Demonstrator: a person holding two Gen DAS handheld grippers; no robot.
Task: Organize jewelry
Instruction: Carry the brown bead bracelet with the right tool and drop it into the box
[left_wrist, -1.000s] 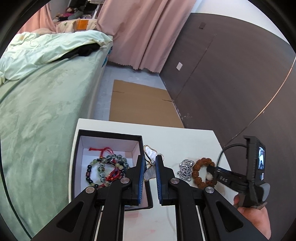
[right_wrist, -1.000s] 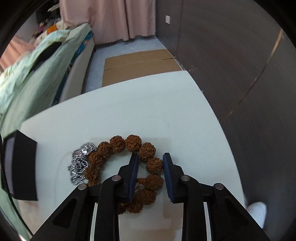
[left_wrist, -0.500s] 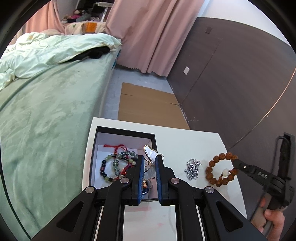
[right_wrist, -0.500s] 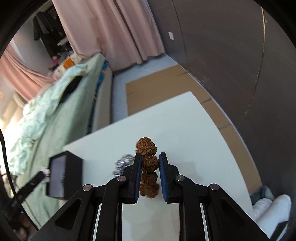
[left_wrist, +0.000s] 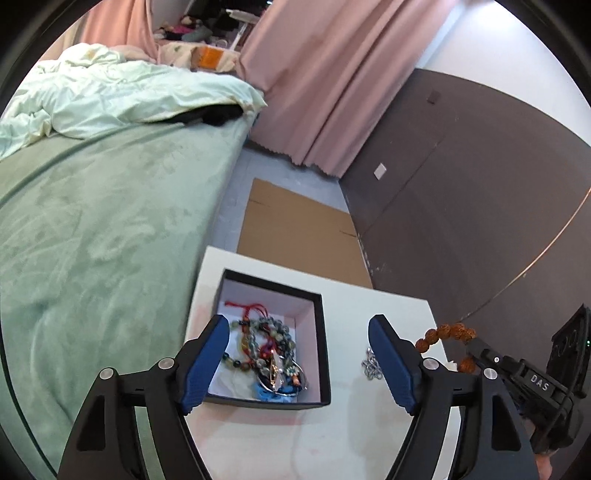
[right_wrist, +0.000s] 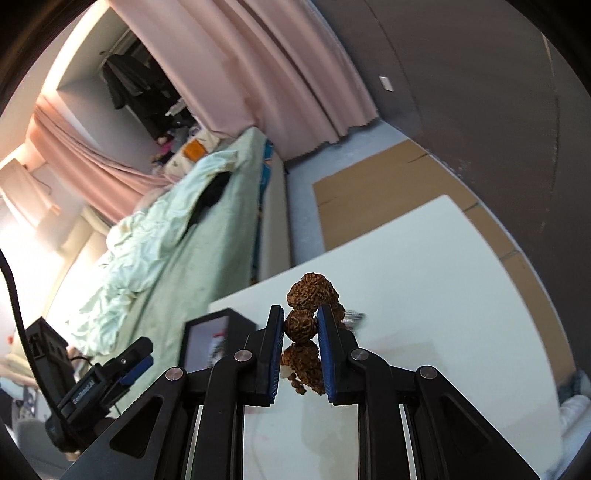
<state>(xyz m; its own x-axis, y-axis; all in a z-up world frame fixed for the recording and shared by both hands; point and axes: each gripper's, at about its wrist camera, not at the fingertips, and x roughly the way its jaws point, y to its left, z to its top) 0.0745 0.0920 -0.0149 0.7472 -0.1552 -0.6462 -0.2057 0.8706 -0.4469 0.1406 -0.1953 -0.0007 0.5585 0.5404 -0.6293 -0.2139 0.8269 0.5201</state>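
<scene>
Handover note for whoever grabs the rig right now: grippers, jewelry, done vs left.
Left gripper: jaws have just opened, nothing between them, above the black box.
Right gripper: shut on the brown bead bracelet, lifted off the white table.
Done: butterfly pendant lies in the box with the beaded bracelets.
Left: put the brown bracelet in the box, then the silver chain lying on the table beside the box.

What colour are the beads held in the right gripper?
Brown, with a wrinkled surface: the bracelet, best in the right wrist view.
</scene>
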